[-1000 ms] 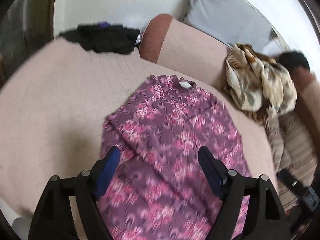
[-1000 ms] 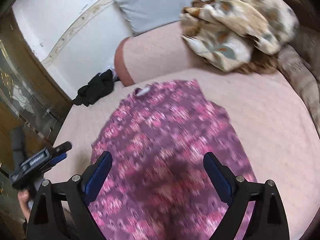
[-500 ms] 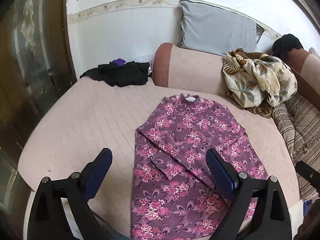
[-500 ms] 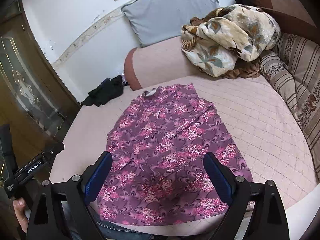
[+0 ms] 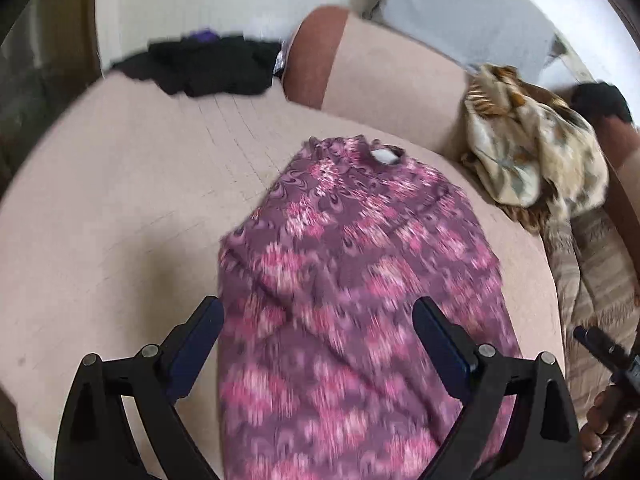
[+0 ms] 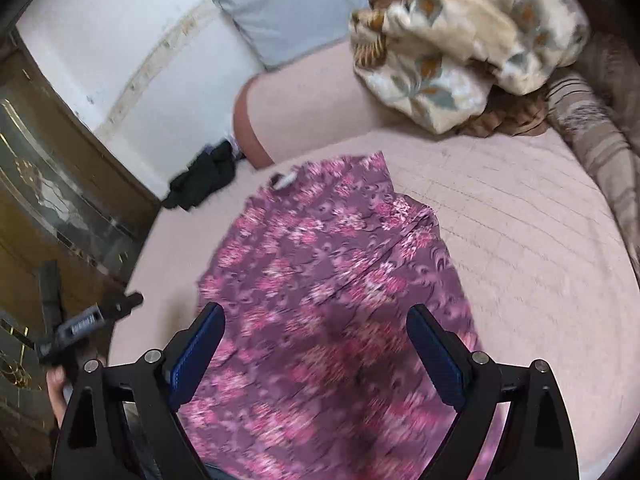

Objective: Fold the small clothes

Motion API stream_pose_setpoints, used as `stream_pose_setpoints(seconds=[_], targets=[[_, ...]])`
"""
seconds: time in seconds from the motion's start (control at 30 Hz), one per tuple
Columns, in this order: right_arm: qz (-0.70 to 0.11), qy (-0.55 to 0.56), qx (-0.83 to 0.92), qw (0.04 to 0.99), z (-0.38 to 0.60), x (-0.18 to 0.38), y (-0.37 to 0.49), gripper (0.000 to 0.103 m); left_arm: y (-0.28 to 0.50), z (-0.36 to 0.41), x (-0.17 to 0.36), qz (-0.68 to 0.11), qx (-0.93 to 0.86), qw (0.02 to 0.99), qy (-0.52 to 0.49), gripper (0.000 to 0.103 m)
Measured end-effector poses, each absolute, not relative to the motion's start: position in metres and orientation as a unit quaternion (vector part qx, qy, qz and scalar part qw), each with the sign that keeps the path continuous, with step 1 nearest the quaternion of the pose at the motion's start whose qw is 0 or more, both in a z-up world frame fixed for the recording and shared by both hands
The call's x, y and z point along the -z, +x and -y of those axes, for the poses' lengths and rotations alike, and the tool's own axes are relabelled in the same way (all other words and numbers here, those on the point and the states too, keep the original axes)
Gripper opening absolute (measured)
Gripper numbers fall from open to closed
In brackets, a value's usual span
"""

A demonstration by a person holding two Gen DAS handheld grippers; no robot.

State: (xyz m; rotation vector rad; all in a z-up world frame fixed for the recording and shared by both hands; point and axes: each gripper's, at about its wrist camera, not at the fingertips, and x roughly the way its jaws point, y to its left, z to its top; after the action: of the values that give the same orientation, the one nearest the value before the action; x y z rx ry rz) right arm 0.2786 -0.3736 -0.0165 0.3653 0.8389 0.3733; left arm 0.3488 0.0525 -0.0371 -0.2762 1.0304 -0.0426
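A purple garment with pink flowers [image 5: 352, 280] lies flat on the pink quilted sofa seat [image 5: 120, 208], collar with white label at the far end. It also shows in the right wrist view [image 6: 320, 288]. My left gripper [image 5: 318, 332] is open and empty, hovering over the garment's near left part. My right gripper [image 6: 316, 340] is open and empty, over the garment's near right part. Each gripper's body shows at the edge of the other's view.
A black clothes pile [image 5: 208, 64] lies at the far left of the seat. A beige floral blanket [image 5: 536, 160] is heaped at the far right beside striped cushions [image 6: 600, 148]. A grey pillow [image 6: 288, 12] leans on the wall behind the backrest [image 5: 392, 80]. A wooden glass-fronted cabinet [image 6: 48, 184] stands left.
Both grippers have dropped forward and down toward the garment from the higher, pulled-back position of half a second ago. Both stay open; the garment has not moved.
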Motion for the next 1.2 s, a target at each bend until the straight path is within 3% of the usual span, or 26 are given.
stream_pose_setpoints(seconds=[0.17, 0.4, 0.6, 0.7, 0.73, 0.77, 0.8, 0.83, 0.93, 1.03, 1.2], targets=[[-0.445, 0.172, -0.208, 0.854, 0.376, 0.050, 0.374, 0.085, 0.443, -0.058, 0.075, -0.513, 0.012, 0.848, -0.133, 0.095], [-0.487, 0.154, -0.195, 0.837, 0.369, 0.093, 0.507, 0.083, 0.562, -0.059, 0.128, -0.544, 0.030, 0.826, -0.144, 0.094], [-0.507, 0.176, -0.148, 0.831, 0.371, 0.117, 0.601, 0.081, 0.611, -0.054, 0.149, -0.551, 0.033, 0.825, -0.125, 0.094], [-0.518, 0.141, -0.132, 0.834, 0.359, 0.120, 0.621, 0.067, 0.621, -0.044, 0.157, -0.546, 0.019, 0.830, -0.111, 0.085], [-0.517, 0.120, -0.121, 0.839, 0.354, 0.118, 0.622, 0.052, 0.624, -0.041, 0.157, -0.543, 0.011, 0.833, -0.103, 0.075], [-0.516, 0.104, -0.115, 0.842, 0.349, 0.116, 0.621, 0.028, 0.626, -0.038, 0.156, -0.543, 0.007, 0.835, -0.095, 0.066], [-0.520, 0.104, -0.124, 0.839, 0.346, 0.116, 0.623, 0.016, 0.629, -0.035, 0.155, -0.543, 0.000, 0.835, -0.085, 0.040], [-0.525, 0.103, -0.127, 0.835, 0.343, 0.117, 0.622, 0.006, 0.630, -0.034, 0.154, -0.545, 0.001, 0.834, -0.082, 0.008], [-0.519, 0.076, -0.110, 0.844, 0.335, 0.111, 0.615, 0.005, 0.633, -0.041, 0.145, -0.558, 0.010, 0.825, -0.095, 0.006], [-0.491, 0.099, -0.109, 0.859, 0.347, 0.090, 0.600, 0.005, 0.609, -0.056, 0.105, -0.520, 0.019, 0.846, -0.119, 0.006], [-0.428, 0.114, -0.131, 0.887, 0.369, 0.033, 0.518, 0.005, 0.513, -0.061, 0.022, -0.471, 0.046, 0.867, -0.155, 0.005]])
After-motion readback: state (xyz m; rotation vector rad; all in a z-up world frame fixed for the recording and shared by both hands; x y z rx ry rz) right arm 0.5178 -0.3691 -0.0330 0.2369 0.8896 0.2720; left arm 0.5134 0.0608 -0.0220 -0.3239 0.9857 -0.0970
